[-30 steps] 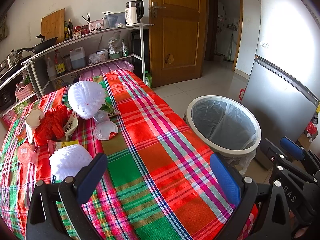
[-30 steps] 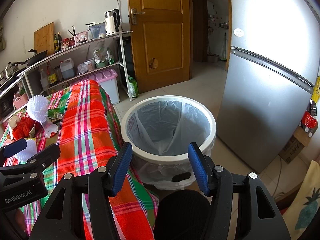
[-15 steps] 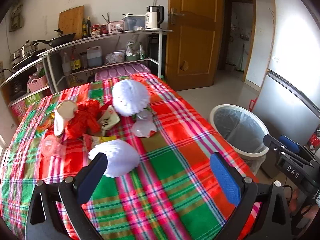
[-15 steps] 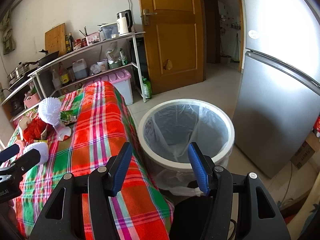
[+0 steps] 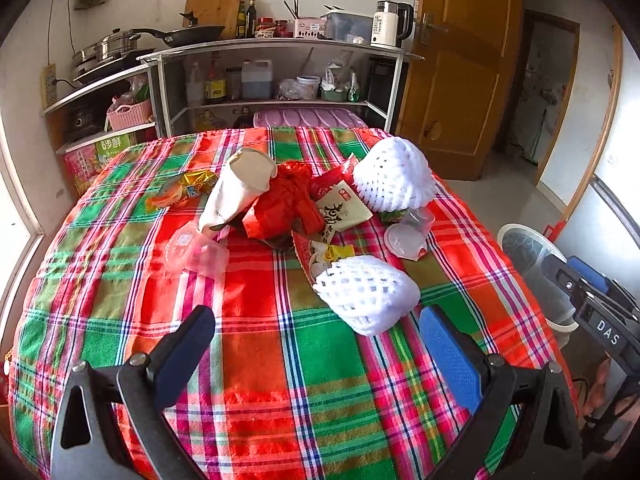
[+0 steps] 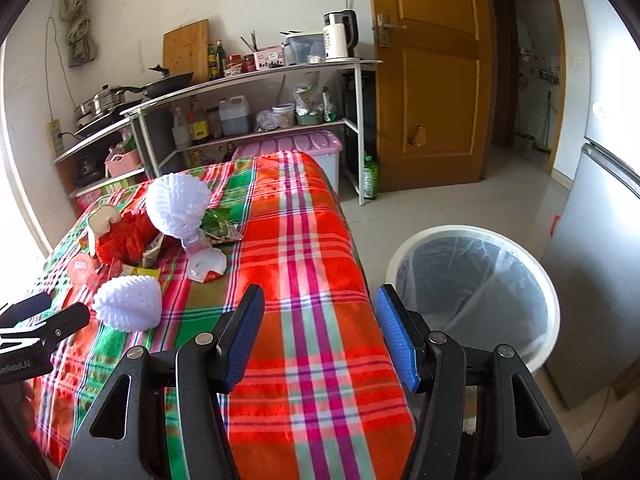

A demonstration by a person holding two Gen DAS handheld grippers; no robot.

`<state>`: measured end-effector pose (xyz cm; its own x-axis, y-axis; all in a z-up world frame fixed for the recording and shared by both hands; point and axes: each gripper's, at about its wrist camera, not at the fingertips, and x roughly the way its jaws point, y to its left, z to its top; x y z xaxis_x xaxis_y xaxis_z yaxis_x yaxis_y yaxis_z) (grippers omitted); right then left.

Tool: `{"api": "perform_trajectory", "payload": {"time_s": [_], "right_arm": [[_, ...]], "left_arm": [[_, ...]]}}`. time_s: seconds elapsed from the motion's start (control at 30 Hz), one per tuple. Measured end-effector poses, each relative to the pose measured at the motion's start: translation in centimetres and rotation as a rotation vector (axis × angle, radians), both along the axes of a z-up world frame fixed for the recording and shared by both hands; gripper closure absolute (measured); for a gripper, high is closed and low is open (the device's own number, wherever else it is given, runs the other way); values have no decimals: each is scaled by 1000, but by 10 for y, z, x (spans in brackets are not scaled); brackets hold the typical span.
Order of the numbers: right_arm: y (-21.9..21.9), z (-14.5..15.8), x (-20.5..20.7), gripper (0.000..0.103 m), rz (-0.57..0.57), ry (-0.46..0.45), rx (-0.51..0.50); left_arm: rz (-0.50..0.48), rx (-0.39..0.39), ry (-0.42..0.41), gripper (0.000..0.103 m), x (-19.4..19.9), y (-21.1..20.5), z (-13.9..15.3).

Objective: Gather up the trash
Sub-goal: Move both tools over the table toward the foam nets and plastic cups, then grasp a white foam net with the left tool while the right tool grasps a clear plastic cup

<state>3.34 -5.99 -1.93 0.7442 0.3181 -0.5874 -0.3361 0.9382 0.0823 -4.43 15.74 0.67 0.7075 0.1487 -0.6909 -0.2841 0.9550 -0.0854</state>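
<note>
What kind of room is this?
Most likely a small home kitchen with a dining table. A shelf holds a pan, a kettle and oil bottles; a fridge stands beside a lined bin, and the table wears a plaid cloth.

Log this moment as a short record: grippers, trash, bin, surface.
left gripper: open, empty, over the cloth near the nearer foam net
right gripper: open, empty, over the table's edge by the bin
trash: two foam nets, paper cup, red bag, wrappers, clear lids, all clustered on the table
bin: lined, on the floor beside the table, no trash visible inside
surface: plaid cloth
</note>
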Motion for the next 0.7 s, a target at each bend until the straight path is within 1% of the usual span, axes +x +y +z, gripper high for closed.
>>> {"api": "perform_trajectory", "payload": {"time_s": [0.07,0.13,0.2,0.27,0.33,0.4,0.47,0.57,0.63,0.7], "right_arm": [[10,1,10,44,33,6,0],[18,2,18,44,52,17,-1],[26,1,26,44,83,30,5],[32,-3,35,44,103,60,15],[37,-6,43,44,122,91,28],[44,-9,48,44,161,109,32],[54,-11,54,44,187,116,18],[66,-13,59,44,236,121,17],[74,-15,61,44,270,119,20],[81,-18,63,44,284,125,12]], "left_arm": [[-18,-12,6,0,8,-3,-2],[-32,-43,20,0,16,-6,-5],[-43,-46,28,0,23,-9,-9],[-38,-48,41,0,29,-8,-14],[-23,-55,47,2,31,-5,-17],[-18,-51,50,3,34,-3,-20],[-19,-65,60,3,36,0,-24],[-25,-97,70,6,38,4,-27],[-35,-92,68,12,40,4,-28],[-53,-101,71,22,42,3,-29]]}}
